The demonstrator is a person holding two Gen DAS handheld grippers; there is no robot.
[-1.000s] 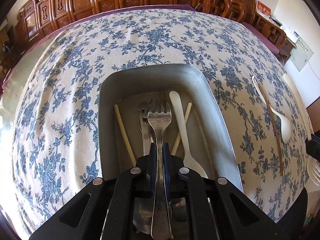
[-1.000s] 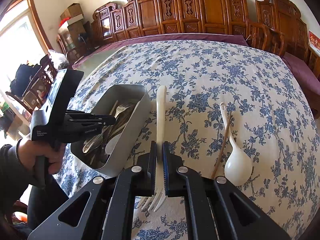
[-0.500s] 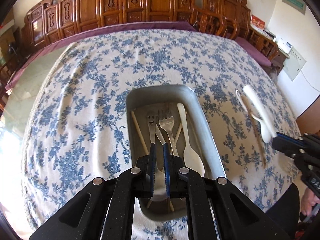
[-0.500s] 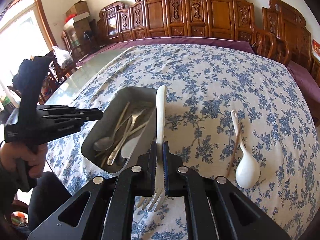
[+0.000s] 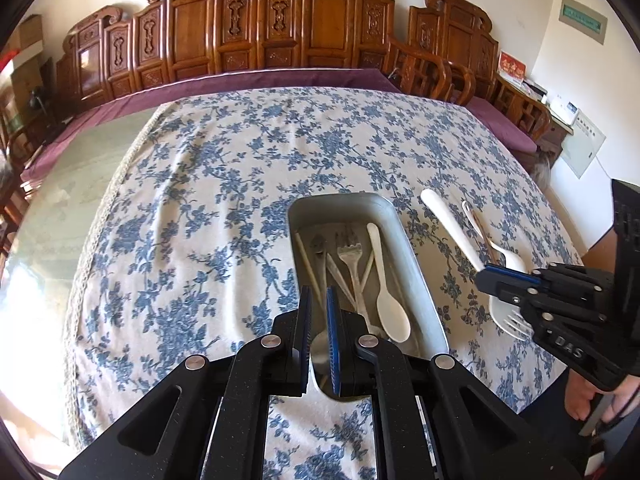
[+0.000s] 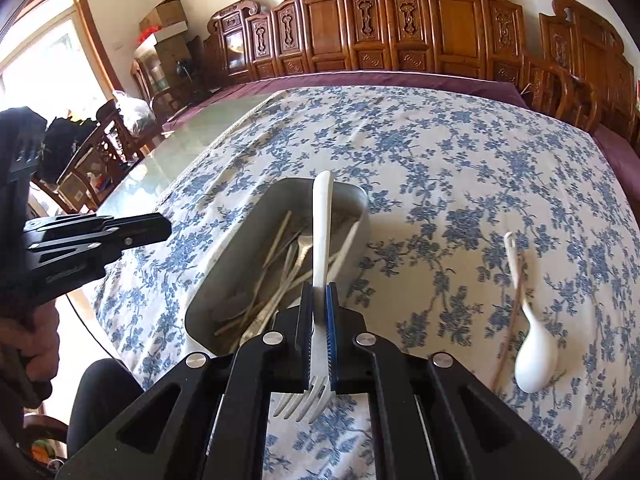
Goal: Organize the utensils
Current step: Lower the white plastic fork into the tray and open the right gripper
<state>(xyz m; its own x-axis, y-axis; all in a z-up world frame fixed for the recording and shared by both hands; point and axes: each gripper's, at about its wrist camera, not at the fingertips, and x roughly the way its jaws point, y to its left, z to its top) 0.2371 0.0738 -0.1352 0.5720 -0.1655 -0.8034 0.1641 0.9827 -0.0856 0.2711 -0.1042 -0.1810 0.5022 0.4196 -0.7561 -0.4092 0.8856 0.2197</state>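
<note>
Left gripper [image 5: 318,312] closed, empty, above near end of metal tray [image 5: 416,256]. Tray on flowered tablecloth [image 5: 192,216], holding forks, spoons, chopsticks. Right gripper [image 6: 320,312] clamped on white fork [image 6: 321,216], handle over tray, tines toward camera. Farther right, white spoon [image 6: 534,356] lying beside chopstick [image 6: 510,320] on cloth.

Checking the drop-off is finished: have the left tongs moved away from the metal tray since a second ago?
Yes. The left tongs have pulled up and back; the metal tray now looks smaller and farther.
</note>
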